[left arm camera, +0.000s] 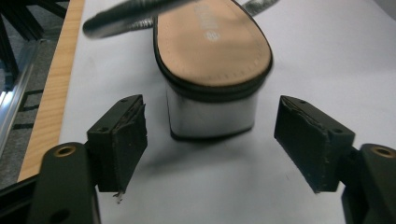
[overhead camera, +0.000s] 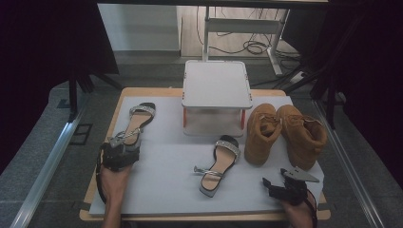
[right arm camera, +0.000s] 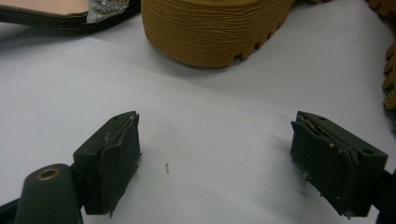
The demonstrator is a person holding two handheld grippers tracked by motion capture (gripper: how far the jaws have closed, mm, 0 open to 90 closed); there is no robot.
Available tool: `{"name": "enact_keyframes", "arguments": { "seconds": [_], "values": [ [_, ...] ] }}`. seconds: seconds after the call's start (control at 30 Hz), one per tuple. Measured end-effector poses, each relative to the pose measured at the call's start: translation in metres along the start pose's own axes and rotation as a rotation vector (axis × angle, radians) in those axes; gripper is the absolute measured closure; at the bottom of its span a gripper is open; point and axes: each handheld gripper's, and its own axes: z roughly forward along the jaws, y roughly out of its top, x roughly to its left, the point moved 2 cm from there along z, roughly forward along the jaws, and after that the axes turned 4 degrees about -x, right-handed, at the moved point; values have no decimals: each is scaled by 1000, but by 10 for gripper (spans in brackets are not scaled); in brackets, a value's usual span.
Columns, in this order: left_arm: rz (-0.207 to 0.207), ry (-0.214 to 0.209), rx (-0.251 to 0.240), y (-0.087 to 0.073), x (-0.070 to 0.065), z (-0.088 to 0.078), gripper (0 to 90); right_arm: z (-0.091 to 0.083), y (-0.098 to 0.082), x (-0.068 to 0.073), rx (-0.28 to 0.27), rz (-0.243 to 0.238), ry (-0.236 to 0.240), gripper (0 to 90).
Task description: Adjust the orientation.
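A tan-insoled sandal (overhead camera: 135, 121) with a silver strap lies at the left of the white mat (overhead camera: 161, 190). My left gripper (overhead camera: 122, 145) sits at its heel end. In the left gripper view the silver heel block (left arm camera: 212, 114) stands between the open jaws of my left gripper (left arm camera: 210, 142), and neither pad touches it. A matching sandal (overhead camera: 218, 166) lies mid-mat. My right gripper (overhead camera: 271, 183) rests near the front right, and my right gripper (right arm camera: 215, 163) stands open over bare mat. Ahead of it are a tan boot's ridged sole (right arm camera: 215, 28) and the second sandal (right arm camera: 56, 11).
Two tan boots (overhead camera: 263, 133) (overhead camera: 302, 135) stand side by side at the right of the mat. A white raised platform (overhead camera: 216, 85) on red legs sits at the back centre. The wooden table edge (left arm camera: 51, 93) runs left of the mat.
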Motion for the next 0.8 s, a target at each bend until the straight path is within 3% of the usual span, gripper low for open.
{"name": "enact_keyframes", "arguments": {
  "seconds": [0.3,0.8],
  "values": [
    [5,47,17,10,-2,18,168,0,0,0,-1,1,0,158],
    [-14,72,35,24,-3,38,185,0,0,0,-1,0,0,158]
  ]
}}
